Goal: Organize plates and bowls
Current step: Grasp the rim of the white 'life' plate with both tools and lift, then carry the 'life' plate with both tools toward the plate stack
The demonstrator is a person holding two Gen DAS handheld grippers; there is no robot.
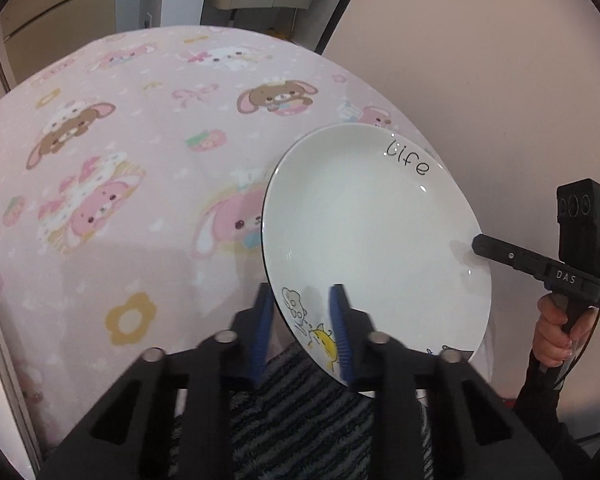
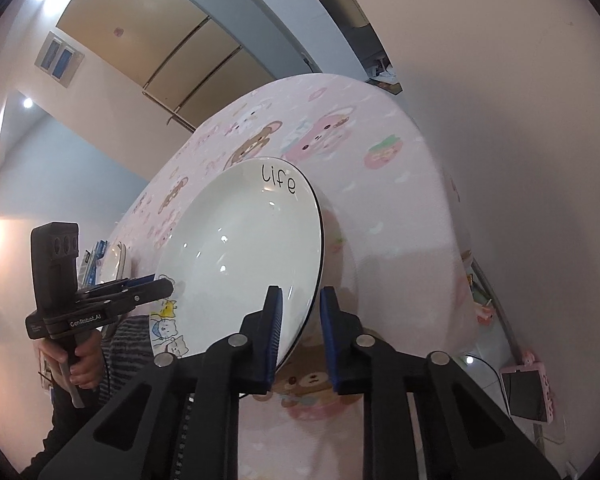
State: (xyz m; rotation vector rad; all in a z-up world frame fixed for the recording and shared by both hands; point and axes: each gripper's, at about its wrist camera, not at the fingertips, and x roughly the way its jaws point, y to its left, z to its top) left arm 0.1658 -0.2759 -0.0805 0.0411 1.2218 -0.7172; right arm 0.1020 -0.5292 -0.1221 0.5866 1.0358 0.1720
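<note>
- White plate (image 1: 364, 232), dark rim line, "Life" lettered near the far edge, cartoon animals printed on the near edge. Held tilted in the air, over the near right part of the tabletop (image 1: 140, 128), which wears a pink cartoon-print cloth.
- Left gripper (image 1: 302, 328): blue pads astride the plate's near rim at the cartoon print, one pad on each face. Jaws partly open; whether the pads press the plate I cannot tell.
- Right gripper (image 2: 300, 334): jaws partly open, plate rim between the pads. Left pad lies against the plate's face; a gap shows at the right pad. True grip: cannot tell.
- Left wrist view: right gripper's finger meets the plate's right edge.
- Small pink-framed mirror (image 2: 526, 394) off the table's right side.
</note>
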